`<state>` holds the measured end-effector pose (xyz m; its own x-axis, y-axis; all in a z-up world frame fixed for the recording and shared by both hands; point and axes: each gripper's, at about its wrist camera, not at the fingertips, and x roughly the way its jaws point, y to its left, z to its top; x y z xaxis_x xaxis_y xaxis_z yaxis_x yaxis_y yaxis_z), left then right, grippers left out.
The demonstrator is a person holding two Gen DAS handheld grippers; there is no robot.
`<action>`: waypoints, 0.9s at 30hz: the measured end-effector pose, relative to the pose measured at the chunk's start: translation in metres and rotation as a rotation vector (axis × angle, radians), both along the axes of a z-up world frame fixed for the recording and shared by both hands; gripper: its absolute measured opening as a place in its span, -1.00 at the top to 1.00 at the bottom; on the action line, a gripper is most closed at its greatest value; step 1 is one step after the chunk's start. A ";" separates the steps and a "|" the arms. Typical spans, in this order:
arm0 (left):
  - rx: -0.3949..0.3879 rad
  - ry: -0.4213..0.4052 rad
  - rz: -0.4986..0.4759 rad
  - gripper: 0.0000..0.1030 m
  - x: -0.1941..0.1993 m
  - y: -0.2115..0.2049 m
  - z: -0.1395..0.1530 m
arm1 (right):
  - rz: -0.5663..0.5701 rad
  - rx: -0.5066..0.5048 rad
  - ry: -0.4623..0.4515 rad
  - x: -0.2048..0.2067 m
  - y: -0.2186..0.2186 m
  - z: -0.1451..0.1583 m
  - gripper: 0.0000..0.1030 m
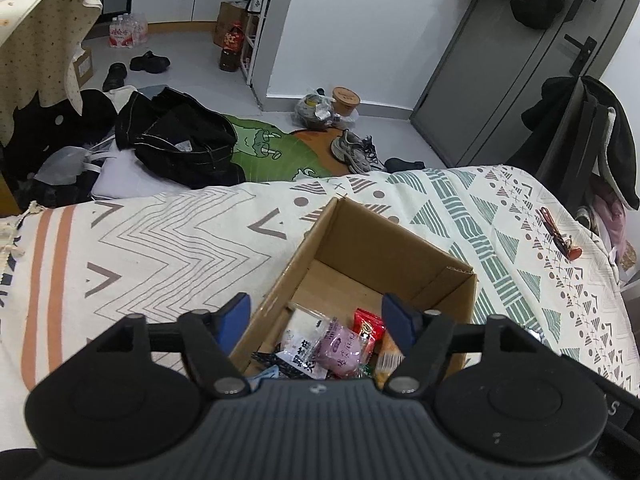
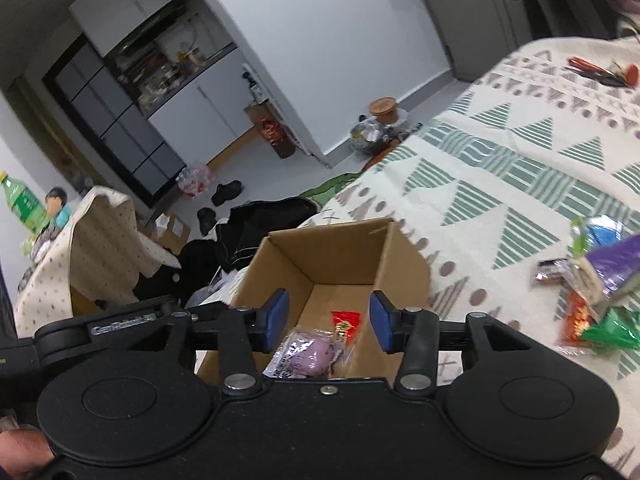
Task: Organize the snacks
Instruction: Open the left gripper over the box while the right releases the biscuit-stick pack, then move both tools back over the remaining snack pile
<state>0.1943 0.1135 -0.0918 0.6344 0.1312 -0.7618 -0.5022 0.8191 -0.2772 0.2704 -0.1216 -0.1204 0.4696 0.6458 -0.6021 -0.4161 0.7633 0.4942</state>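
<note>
Snacks: several already lie in the box (image 1: 400, 256) on the bed (image 1: 160, 232), among them a pink packet (image 1: 343, 346), a red packet (image 1: 367, 325) and a white packet (image 1: 302, 330); a loose pile (image 2: 592, 280) waits on the bed cover
Left claw (image 1: 316, 320): open, empty, over the box's near end
Right claw (image 2: 328, 322): open, empty, also above the box
Key relation: the pile lies to the right of the right claw, well apart from the box; the right hand is likely nearer
Next move, my guess: swing the right claw rightward to the pile
Pile axis: too blurred to tell
</note>
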 end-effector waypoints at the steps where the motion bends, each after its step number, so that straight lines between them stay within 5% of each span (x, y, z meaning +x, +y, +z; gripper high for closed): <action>1: 0.002 -0.004 0.003 -0.47 -0.002 0.000 0.002 | -0.008 0.001 0.007 0.000 -0.004 0.000 0.13; 13: -0.003 -0.026 -0.021 -0.55 -0.015 -0.017 0.018 | -0.039 -0.042 -0.013 -0.016 -0.037 0.020 -0.03; 23: -0.009 -0.078 -0.078 -0.83 -0.024 -0.045 0.037 | -0.085 -0.087 -0.051 -0.035 -0.062 0.039 -1.00; 27: -0.013 -0.073 -0.098 -0.86 -0.027 -0.056 0.042 | -0.112 -0.100 -0.044 -0.037 -0.077 0.042 -1.00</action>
<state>0.1672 0.0576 -0.0503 0.6977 0.0562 -0.7142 -0.3976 0.8596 -0.3208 0.2339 -0.1989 -0.0788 0.5624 0.5254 -0.6384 -0.3448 0.8508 0.3965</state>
